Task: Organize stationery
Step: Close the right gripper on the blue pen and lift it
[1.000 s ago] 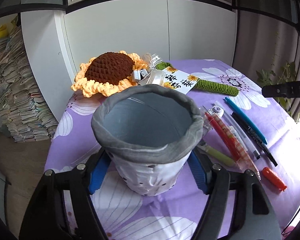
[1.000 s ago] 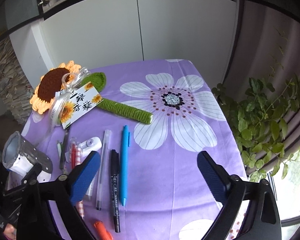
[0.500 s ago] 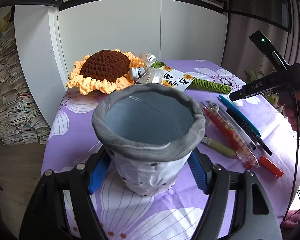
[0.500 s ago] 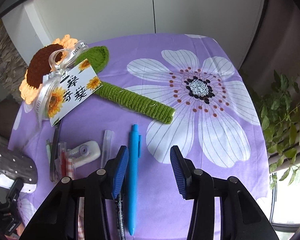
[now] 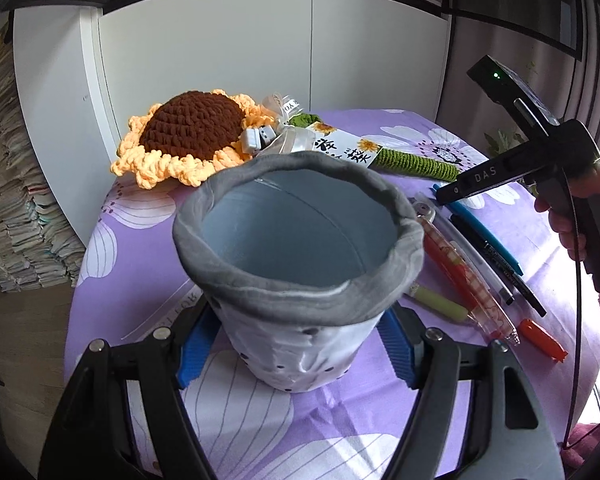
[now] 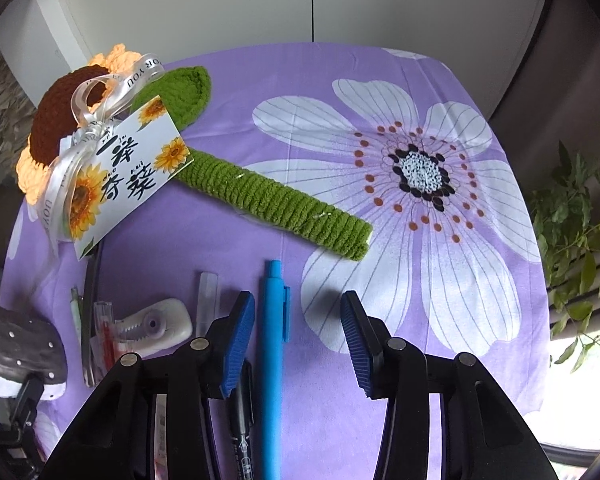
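Note:
My left gripper (image 5: 296, 354) is shut on the base of a grey fabric pen holder (image 5: 296, 248), which stands upright with nothing showing inside it. To its right lies a row of pens: a red patterned pen (image 5: 460, 276), a black marker (image 5: 500, 270), a blue pen (image 5: 496, 244), a green pen (image 5: 440, 302) and an orange marker (image 5: 542, 340). My right gripper (image 6: 296, 340) hangs low over this row, open. The blue pen (image 6: 272, 360) lies between its pads, nearer the left one and touching neither. The black marker (image 6: 242, 420) sits just under the left finger.
A crocheted sunflower (image 6: 268, 204) with a card (image 6: 128, 172) and ribbon lies across the far part of the purple flowered tablecloth (image 6: 420, 272). A white correction tape (image 6: 160, 324) and a clear pen (image 6: 206, 300) lie left of the gripper. A plant (image 6: 572, 208) stands past the right edge, a white cabinet (image 5: 260, 60) behind.
My right gripper came down toward the pens, its jaws narrowed, and it now straddles the blue pen. The left gripper kept its hold on the pen holder and barely moved.

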`<state>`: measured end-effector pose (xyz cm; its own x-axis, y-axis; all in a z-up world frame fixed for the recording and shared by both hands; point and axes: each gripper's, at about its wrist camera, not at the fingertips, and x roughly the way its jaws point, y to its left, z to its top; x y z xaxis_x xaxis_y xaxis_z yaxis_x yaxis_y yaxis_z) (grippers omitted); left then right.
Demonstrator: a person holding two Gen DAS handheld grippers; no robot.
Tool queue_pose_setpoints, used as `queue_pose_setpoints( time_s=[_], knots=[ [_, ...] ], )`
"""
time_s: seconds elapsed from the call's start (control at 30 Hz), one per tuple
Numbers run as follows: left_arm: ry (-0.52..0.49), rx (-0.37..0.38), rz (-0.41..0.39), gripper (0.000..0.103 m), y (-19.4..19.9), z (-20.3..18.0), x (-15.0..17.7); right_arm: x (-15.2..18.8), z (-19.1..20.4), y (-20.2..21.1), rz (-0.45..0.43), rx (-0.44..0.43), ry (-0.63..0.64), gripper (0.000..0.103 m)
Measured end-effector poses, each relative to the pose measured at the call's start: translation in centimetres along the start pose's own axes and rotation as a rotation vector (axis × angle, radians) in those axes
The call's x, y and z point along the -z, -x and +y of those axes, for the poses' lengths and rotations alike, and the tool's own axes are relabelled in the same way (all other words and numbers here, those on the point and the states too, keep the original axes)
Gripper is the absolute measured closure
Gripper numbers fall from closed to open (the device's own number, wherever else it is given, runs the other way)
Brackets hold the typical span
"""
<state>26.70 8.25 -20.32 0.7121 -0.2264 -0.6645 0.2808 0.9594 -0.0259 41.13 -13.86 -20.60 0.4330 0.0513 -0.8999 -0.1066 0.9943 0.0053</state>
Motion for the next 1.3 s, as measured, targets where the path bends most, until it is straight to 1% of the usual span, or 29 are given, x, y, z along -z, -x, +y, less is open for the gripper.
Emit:
queue_pose_setpoints(
  time_s=[0.1,0.2,0.27,0.3,0.4,0.6,0.7,0.87,0.97,1.03,1.23,1.3],
  knots=[
    [0.044,0.031,0.026,0.031,-0.5,0.7,0.0,-0.5,0.1,-0.3,0.006,0.016,0.013,0.057],
    [0.041,0.022,0.022,0.031,-0.4,0.5,0.1,-0.9,0.3,-0.6,0.007,0.022,0.037,0.058],
    [0.036,0.017,0.019,0.031,-0.2,0.3,0.1,-0.9,0.3,-0.5,0.006,0.015,0.039,0.082],
    [0.035,0.016,0.016,0.031,-0.2,0.3,0.1,-0.9,0.3,-0.4,0.009,0.016,0.037,0.089],
    [0.031,0.013,0.007,0.031,0.0,0.3,0.0,-0.7,0.0,0.7,-0.012,-0.024,0.016,0.089],
    [0.021,0.011,-0.004,0.031,0.2,0.1,0.0,0.8,0.0,6.0,-0.127,-0.056,0.025,0.089],
    [0.020,0.011,-0.004,0.031,0.2,0.2,0.0,1.8,0.4,9.4,-0.202,-0.080,0.040,0.089],
    [0.010,0.011,-0.012,0.031,0.3,0.1,0.0,3.0,1.9,15.7,-0.368,-0.110,0.104,0.089],
    [0.006,0.008,-0.013,0.031,0.3,0.0,0.0,3.6,3.5,18.9,-0.458,-0.149,0.144,0.089],
    [0.011,0.008,-0.009,0.031,0.2,0.1,0.0,3.7,4.5,20.4,-0.501,-0.183,0.167,0.089],
    [0.014,0.011,0.001,0.031,0.1,0.1,-0.1,3.4,7.7,23.2,-0.560,-0.335,0.236,0.090],
    [0.017,0.014,0.009,0.032,-0.1,0.2,-0.1,3.3,8.7,23.5,-0.574,-0.369,0.257,0.090]
  ],
)
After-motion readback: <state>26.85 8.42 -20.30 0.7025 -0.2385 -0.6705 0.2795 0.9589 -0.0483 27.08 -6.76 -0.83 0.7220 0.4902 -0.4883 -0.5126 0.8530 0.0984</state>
